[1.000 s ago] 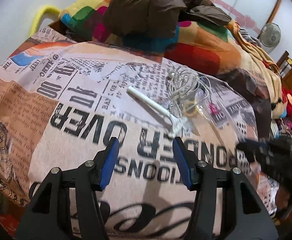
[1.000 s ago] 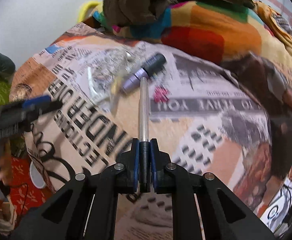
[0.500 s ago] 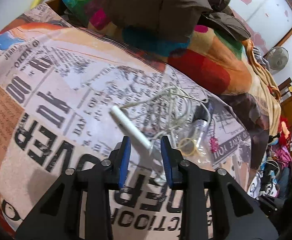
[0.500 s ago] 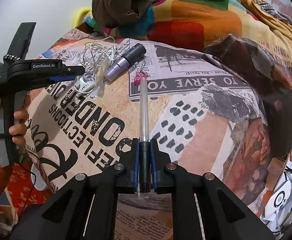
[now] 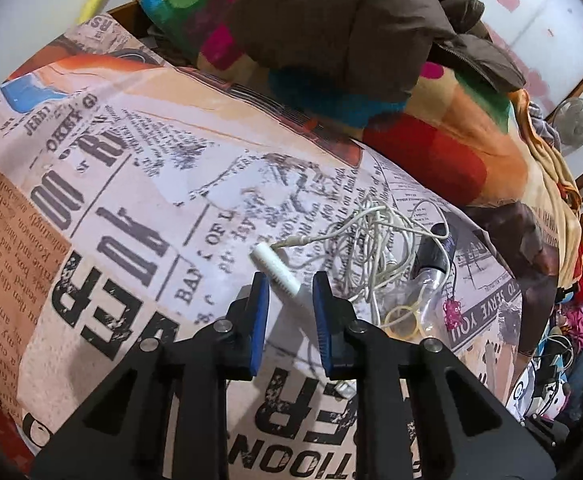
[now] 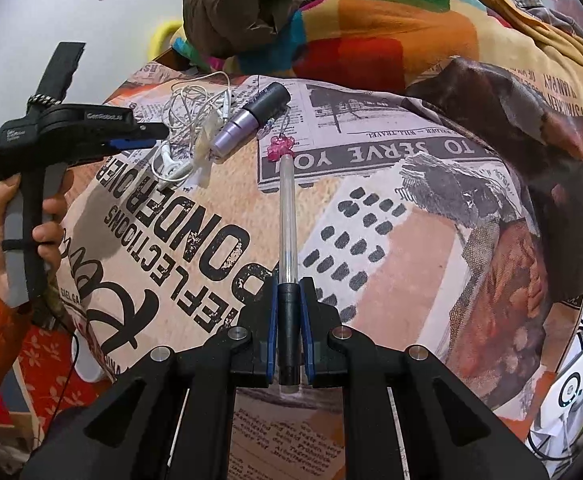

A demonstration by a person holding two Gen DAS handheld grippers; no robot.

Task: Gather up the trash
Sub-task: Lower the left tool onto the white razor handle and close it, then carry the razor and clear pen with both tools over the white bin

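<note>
tangled earphone cord [image 5: 375,248], lipstick [image 6: 251,120] beside

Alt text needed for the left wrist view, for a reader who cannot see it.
The left gripper straddles a white pen-like stick lying on a newspaper-print bedspread, its blue pads close around it. Beside it lie tangled white earphones and a dark tube; a brown jacket is heaped behind.

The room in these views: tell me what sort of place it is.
Most likely a lived-in bedroom. A newspaper-print bedsheet covers a broad soft surface, a colourful blanket and a brown jacket are heaped at its far side, and a standing fan stands by the wall.
</note>
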